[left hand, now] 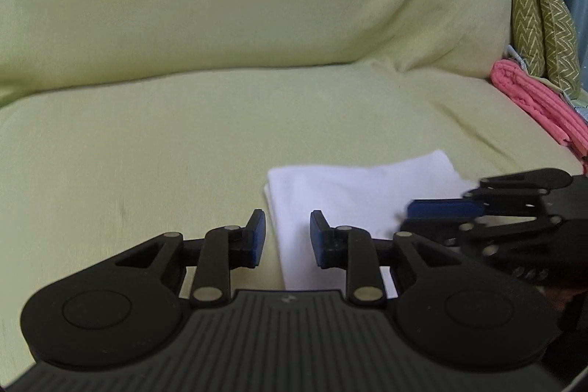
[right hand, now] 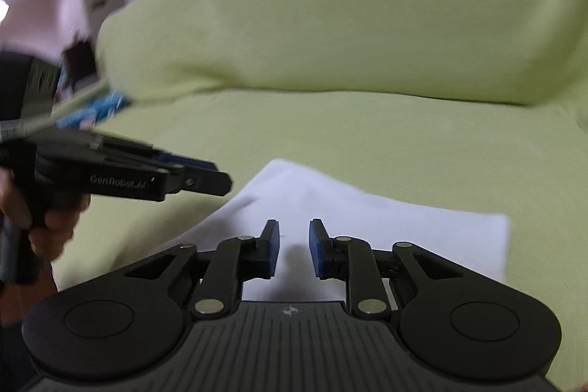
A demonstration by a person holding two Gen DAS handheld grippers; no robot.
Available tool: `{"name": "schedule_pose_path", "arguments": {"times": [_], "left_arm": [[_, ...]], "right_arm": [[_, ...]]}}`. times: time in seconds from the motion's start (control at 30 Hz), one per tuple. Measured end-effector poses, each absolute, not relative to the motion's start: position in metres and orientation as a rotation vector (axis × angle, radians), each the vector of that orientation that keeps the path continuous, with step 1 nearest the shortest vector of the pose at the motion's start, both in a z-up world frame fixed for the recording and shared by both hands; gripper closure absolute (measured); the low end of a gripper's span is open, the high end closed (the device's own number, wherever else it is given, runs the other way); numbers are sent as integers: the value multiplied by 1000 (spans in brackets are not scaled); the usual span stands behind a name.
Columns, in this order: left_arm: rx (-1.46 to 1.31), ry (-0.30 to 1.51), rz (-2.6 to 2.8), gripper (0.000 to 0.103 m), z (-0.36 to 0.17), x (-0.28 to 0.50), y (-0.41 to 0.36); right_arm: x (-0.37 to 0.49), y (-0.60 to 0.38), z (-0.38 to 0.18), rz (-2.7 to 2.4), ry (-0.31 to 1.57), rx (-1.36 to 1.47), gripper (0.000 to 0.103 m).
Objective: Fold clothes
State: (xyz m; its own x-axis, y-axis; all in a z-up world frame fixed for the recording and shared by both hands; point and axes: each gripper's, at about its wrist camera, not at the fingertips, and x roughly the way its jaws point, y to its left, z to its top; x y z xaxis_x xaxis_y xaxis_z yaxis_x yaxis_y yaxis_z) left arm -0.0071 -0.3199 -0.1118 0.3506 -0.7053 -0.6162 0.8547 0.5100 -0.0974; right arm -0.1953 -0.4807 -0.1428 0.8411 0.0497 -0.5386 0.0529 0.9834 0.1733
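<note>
A folded white cloth lies flat on the seat of a sofa under a pale green cover, with both claws just above its near edge. The left claw has its blue-padded fingers apart and holds nothing, hanging over the cloth's left edge; the right claw is likewise apart and empty over the cloth's middle. A folded pink cloth and green zigzag cushions sit at the sofa's right end.
</note>
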Motion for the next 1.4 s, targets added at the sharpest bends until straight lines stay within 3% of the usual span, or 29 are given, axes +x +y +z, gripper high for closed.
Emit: {"name": "schedule_pose_path", "arguments": {"times": [0.3, 0.4, 0.73, 0.8, 0.87, 1.23, 1.4], "left_arm": [[249, 677, -1038, 80, -120, -8, -310], [241, 683, -1045, 80, -122, -9, -301], [244, 666, -1048, 80, -115, -17, -298], [240, 671, -1048, 80, -114, -17, -296], [235, 682, -1042, 80, -114, -16, -295], [204, 698, -1159, 80, -104, -6, -320], [239, 774, -1130, 78, -138, 26, -359]], "right_arm": [[-178, -457, -152, -18, 632, 60, 84], [-179, -459, -152, -24, 628, 58, 101], [-209, -483, -142, -29, 512, 276, 103], [-222, -486, -138, -13, 507, 321, 100], [-234, -488, -137, -32, 514, 357, 69], [-257, -467, -131, -98, 489, 216, 70], [-246, -517, -151, -282, 600, 265, 71]]}}
